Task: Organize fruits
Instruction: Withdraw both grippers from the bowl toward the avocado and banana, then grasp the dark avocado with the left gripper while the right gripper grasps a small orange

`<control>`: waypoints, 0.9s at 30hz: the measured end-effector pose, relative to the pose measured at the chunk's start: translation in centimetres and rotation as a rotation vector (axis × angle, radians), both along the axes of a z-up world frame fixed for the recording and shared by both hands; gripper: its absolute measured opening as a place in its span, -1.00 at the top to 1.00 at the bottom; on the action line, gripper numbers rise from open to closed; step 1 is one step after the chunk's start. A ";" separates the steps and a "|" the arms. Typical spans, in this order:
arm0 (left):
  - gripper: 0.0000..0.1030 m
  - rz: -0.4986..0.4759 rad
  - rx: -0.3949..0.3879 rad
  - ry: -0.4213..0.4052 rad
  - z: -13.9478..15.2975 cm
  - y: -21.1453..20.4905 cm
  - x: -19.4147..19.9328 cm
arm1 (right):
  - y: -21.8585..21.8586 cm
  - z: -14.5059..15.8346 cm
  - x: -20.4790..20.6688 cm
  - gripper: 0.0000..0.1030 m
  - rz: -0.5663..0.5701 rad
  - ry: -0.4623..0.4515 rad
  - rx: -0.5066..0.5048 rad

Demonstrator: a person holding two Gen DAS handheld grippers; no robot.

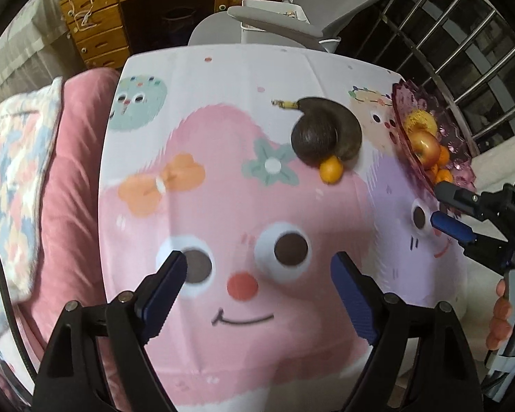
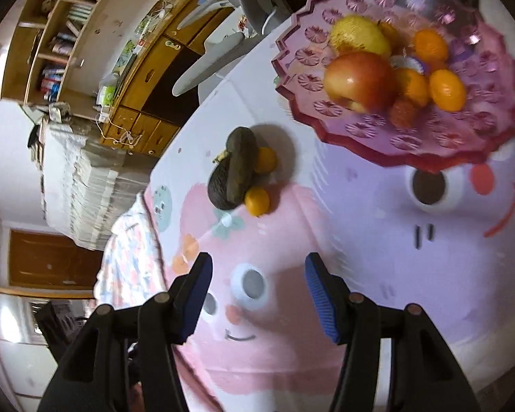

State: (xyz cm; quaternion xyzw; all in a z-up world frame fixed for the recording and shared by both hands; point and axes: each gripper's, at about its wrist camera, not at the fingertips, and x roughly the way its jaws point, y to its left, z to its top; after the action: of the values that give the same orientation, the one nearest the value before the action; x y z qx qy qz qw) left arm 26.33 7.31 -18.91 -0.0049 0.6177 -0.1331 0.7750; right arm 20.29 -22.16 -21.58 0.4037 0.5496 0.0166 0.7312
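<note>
Both sets of jaws stand apart with nothing between them: my left gripper (image 1: 259, 269) is spread wide over the printed tablecloth (image 1: 223, 206), and my right gripper (image 2: 257, 274) sits at a narrower gap, also empty, above the same cloth.

Out ahead of them, near the middle of the table, lies the loose fruit: a blackened banana (image 2: 241, 164) curled against a dark avocado (image 1: 314, 140), with small oranges touching them. I count two oranges there from the right wrist view (image 2: 257, 201) (image 2: 266, 159); the left view shows only one.

Further out, at the table's edge, the pink scalloped fruit plate (image 2: 326, 37) holds an apple (image 2: 358, 80), a yellow pear-like fruit (image 2: 358, 36), at least three small oranges and one small reddish fruit I can't identify.

I judge the banana very soft and easily bruised, so I would take it across the middle, lightly. The avocado looks firmer and heavier; grip across its widest part. The oranges are light, round and apt to roll, so close squarely on their centres.
</note>
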 end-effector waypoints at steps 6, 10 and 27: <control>-0.73 -0.019 -0.005 -0.008 -0.7 -2.1 4.9 | 0.0 -1.2 4.3 -0.23 0.011 0.009 0.023; -0.74 -0.045 -0.003 0.000 -2.1 -3.8 7.9 | 0.2 -2.3 7.0 -0.23 0.029 0.021 0.007; -0.74 -0.107 -0.098 0.083 -7.7 -7.7 13.9 | 1.8 -6.2 12.9 -0.24 0.056 0.075 -0.026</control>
State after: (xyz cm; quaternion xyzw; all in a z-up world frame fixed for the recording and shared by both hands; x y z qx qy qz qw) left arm 40.24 -0.39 -26.60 -0.0155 0.6413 -0.2042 0.7395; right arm 33.17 -20.38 -27.76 0.3790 0.5881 0.0147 0.7144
